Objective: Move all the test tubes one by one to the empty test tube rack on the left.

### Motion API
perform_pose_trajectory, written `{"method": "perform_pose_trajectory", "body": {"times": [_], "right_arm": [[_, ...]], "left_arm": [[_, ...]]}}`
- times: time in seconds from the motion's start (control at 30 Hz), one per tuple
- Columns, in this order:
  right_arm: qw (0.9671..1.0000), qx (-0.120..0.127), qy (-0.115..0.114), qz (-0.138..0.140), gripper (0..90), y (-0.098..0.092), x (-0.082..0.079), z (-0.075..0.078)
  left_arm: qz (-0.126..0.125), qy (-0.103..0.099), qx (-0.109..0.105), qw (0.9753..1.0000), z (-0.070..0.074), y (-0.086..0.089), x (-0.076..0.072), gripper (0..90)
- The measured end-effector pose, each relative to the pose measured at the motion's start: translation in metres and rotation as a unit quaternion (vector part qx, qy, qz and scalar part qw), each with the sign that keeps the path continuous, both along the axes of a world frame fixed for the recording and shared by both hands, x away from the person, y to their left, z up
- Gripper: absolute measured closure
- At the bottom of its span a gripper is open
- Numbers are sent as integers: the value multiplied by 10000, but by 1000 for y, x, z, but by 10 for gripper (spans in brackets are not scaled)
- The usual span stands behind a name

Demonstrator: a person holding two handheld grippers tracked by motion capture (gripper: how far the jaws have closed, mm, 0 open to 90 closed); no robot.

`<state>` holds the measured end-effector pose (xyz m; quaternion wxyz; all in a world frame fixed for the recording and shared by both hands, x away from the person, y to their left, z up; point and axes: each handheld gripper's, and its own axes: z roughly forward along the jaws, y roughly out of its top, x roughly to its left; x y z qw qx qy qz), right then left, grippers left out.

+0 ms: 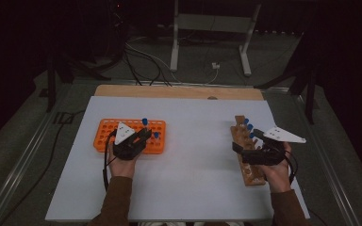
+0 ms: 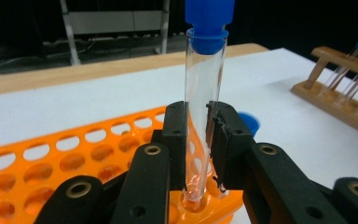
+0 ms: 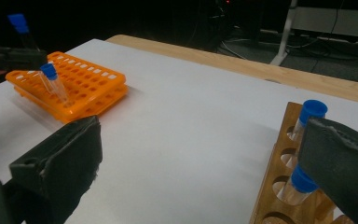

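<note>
Left gripper (image 2: 197,140) pinches a blue-capped tube (image 2: 200,116) upright, its foot in a hole at the orange rack's (image 1: 104,136) right end (likely seating it). Right gripper (image 3: 205,182), jaws wide apart and empty, hovers over the wooden rack (image 3: 272,186) near the table's right edge.

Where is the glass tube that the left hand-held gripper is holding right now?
The glass tube stands upright between the jaws of the left hand-held gripper, its bottom in a hole at the near edge of the orange rack, on the table's left side.
</note>
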<state>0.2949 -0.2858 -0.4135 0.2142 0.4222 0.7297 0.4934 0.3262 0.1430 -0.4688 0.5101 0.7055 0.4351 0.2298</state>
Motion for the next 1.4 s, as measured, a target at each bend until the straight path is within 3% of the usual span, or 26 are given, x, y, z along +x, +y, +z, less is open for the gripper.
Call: {"method": "perform_pose_trajectory", "body": {"times": [0.53, 0.73, 0.87, 1.23, 1.4], "right_arm": [[10000, 56, -8, 7, 0, -2, 0, 0], [10000, 70, -35, -1, 0, -4, -1, 1], [9999, 103, -57, -24, 0, -6, -1, 2], [9999, 92, -54, -9, 0, -6, -1, 1], [10000, 62, -41, 33, 0, -4, 0, 0]], "left_arm": [[6, 360, 186, 9992, -24, -8, 6, 779], [12, 400, 292, 9988, -31, -10, 5, 778], [3, 415, 350, 9985, -31, -9, 3, 779], [-88, 461, 774, 9959, -31, -14, 0, 784], [-111, 475, 780, 9958, -31, -14, 0, 782]]}}
